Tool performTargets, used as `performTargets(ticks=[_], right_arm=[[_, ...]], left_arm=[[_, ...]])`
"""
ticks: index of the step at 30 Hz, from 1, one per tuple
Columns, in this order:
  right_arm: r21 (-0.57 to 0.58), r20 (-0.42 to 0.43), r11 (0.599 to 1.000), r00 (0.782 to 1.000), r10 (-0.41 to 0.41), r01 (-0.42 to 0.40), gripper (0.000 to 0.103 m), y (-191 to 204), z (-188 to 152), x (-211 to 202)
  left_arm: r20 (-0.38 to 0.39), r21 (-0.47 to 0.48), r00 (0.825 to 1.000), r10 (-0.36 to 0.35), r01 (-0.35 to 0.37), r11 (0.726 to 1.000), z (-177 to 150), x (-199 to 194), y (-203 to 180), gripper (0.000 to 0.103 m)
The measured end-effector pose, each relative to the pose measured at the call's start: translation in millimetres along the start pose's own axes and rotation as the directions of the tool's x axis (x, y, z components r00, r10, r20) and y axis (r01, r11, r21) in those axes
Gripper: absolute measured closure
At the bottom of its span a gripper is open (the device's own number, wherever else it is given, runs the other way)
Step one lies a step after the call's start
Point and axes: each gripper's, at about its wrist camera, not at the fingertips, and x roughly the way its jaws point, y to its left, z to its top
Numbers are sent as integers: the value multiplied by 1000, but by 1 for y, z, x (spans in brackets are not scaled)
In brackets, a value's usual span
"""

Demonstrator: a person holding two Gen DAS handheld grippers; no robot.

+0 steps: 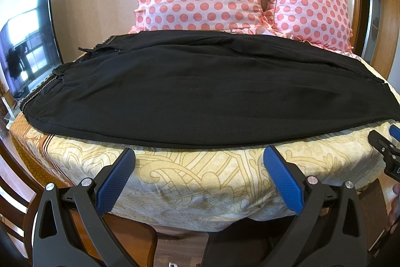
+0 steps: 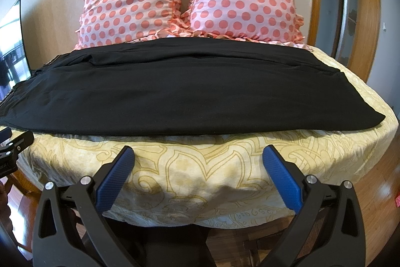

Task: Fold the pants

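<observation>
Left hand-held gripper [image 1: 200, 154] and right hand-held gripper [image 2: 198, 153] both gape wide, holding nothing.

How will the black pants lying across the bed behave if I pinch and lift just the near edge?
The thin black fabric pants lie flat with soft creases, so they will probably drape limply and sag between grip points. They look light, so the layers may slide apart. The patterned yellow bedspread looks soft, so a low pinch might catch it too.

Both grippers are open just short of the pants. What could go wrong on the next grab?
1. The pants lie in stacked layers; the left gripper or right gripper may pinch only the top one.
2. Their near hem lies flat on the bedspread, so fingers could catch that too.
3. The waistband overhangs the bed's left edge and may slide off.
</observation>
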Motion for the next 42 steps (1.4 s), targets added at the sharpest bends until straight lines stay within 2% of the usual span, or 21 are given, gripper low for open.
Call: performTargets(ticks=[2,5,9,12,13,16,19,20,23,24,25,27,28,30,32,34,35,37,38,40,42], right_arm=[[17,47,1000,999,-4,4,2,-15,19,-7],[51,100,997,993,-69,64,2,-43,55,-10],[169,46,978,991,-129,120,2,-101,128,29],[280,-62,936,977,-203,212,2,-154,183,89],[317,-102,914,968,-231,252,6,-172,198,111],[419,-229,846,940,-253,330,29,-217,227,176],[498,-310,776,915,-257,386,41,-247,241,224],[518,-330,747,903,-274,416,42,-256,247,240],[515,-377,702,866,-330,492,42,-266,257,274],[507,-395,693,853,-341,512,42,-269,260,285],[479,-425,681,825,-373,554,42,-269,259,295],[420,-425,678,791,-441,604,45,-265,257,302],[414,-411,677,788,-458,609,50,-264,255,300],[452,-381,656,795,-471,605,69,-267,245,289],[515,-333,673,847,-413,531,85,-275,236,277],[576,-297,678,890,-347,456,94,-281,227,262],[628,-248,673,921,-301,390,96,-285,221,249],[687,-147,672,958,-245,277,97,-291,209,218],[714,-64,675,977,-202,186,97,-291,198,190],[729,6,676,987,-161,105,98,-275,186,151],[750,91,661,990,-104,0,98,-272,155,105]], left_arm=[[11,8,1000,-22,22,1000,6,-6,3,1],[78,12,997,-16,15,1000,24,-16,9,1],[107,1,994,-14,14,1000,58,-7,13,1],[97,-16,995,0,2,1000,85,12,13,1],[94,-28,996,-1,4,1000,91,17,13,1],[84,-74,996,-38,44,996,109,32,14,1],[81,-83,994,-66,73,994,119,45,11,1],[80,-77,994,-79,85,993,121,50,9,1],[72,-63,993,-90,95,994,124,60,4,1],[66,-59,993,-95,99,993,125,64,3,1],[58,-59,993,-100,103,993,125,68,2,1],[44,-63,993,-109,111,992,124,74,2,1],[36,-66,993,-114,116,991,123,76,2,1],[27,-72,991,-129,131,989,122,79,4,1],[30,-79,989,-145,147,986,121,77,6,1],[41,-83,988,-148,151,985,119,73,9,1],[46,-83,988,-146,150,985,119,71,9,1],[58,-91,988,-141,145,985,117,64,14,1],[61,-95,989,-137,143,985,116,61,16,1],[79,-106,989,-128,136,985,113,53,23,1],[97,-114,988,-119,130,985,111,46,30,1]])
